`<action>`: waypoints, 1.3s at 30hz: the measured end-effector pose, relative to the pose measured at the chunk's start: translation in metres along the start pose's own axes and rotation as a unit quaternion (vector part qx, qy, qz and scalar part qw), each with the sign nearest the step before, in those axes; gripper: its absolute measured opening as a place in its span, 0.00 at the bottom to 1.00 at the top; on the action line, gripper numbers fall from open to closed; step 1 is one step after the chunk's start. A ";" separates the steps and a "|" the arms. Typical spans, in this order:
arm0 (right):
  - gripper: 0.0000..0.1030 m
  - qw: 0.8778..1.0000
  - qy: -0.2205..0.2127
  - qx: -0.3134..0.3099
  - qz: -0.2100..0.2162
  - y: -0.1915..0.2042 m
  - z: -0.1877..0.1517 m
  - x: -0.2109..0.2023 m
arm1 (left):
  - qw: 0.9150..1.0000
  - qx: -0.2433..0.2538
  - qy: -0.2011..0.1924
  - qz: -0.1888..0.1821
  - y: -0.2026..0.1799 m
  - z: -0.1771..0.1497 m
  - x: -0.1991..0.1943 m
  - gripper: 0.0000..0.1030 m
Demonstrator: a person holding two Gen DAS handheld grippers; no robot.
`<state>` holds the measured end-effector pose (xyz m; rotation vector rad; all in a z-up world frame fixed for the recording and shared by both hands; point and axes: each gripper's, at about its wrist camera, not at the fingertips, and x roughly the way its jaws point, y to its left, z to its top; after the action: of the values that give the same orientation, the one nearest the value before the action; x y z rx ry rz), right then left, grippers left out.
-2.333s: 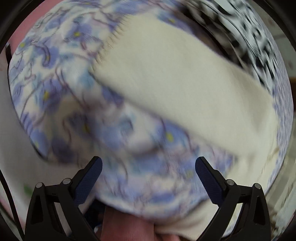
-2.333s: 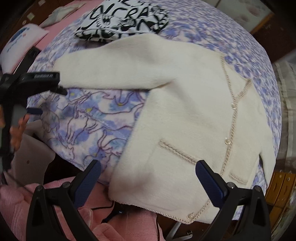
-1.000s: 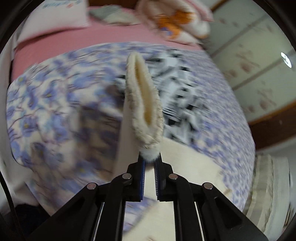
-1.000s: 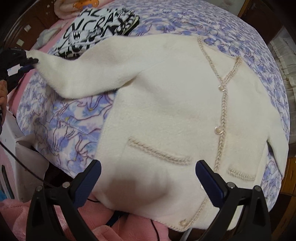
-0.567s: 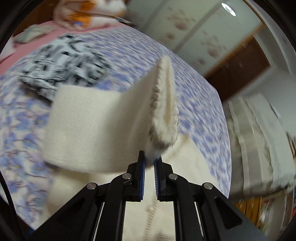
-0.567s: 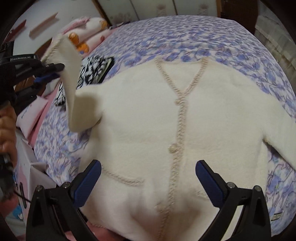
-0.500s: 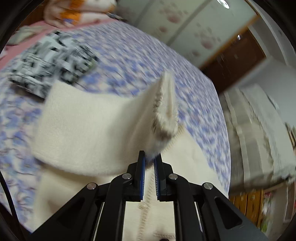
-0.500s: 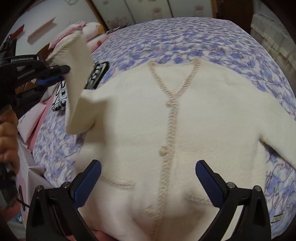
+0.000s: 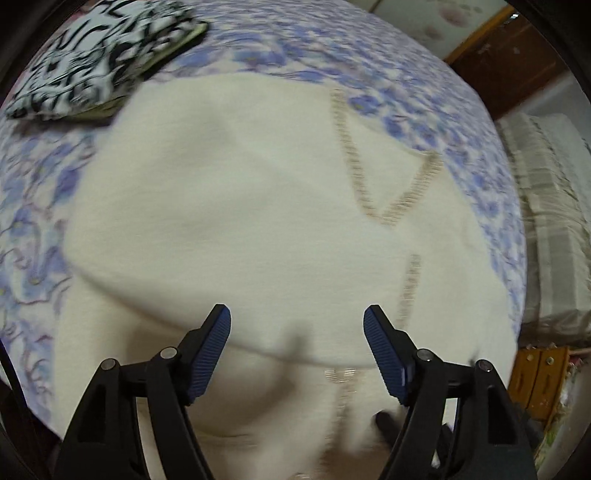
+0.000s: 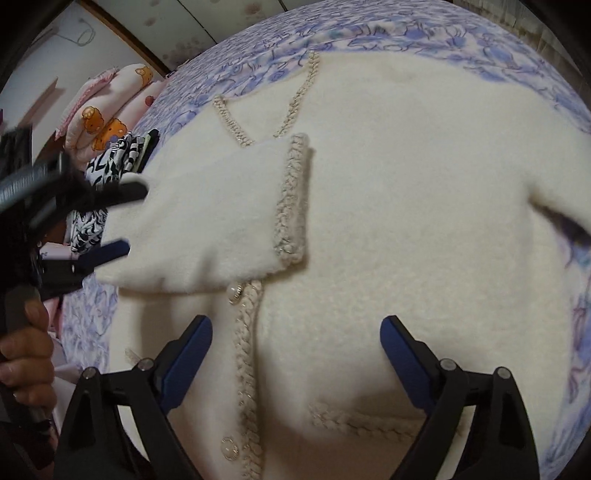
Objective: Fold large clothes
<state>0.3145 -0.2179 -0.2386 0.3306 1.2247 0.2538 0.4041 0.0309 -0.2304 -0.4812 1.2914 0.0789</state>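
On the blue-flowered bedspread [image 10: 424, 26] lies the cream cardigan [image 10: 406, 203], front up, one sleeve [image 10: 229, 206] folded across its chest. Above it, the left gripper [image 9: 297, 345] is opening and holds nothing. The right gripper [image 10: 295, 350], wide but closing, is empty too.

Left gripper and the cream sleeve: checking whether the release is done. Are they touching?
Cannot tell. In the right wrist view the opening left gripper reaches the sleeve's edge, blurred; no clear gap or contact.
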 end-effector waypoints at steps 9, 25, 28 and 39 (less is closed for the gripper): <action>0.68 0.996 0.003 0.068 0.062 0.010 0.025 0.047 | 0.992 -0.031 -0.003 0.120 0.131 -0.003 -0.012 0.72; 0.10 0.984 -0.156 0.067 -0.048 0.018 0.074 0.003 | 0.989 -0.054 -0.004 0.135 0.209 0.044 0.031 0.72; 0.10 0.984 -0.153 0.069 -0.060 0.005 0.074 -0.001 | 0.989 -0.054 -0.007 0.136 0.209 0.059 0.040 0.72; 0.16 0.976 -0.099 0.122 -0.148 -0.017 0.042 0.037 | 0.994 -0.008 -0.022 0.105 0.208 0.084 0.053 0.67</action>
<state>0.3666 -0.2246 -0.2641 0.3707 1.0917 -0.1853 0.4281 0.2391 -0.3256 -0.3546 1.2950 0.2758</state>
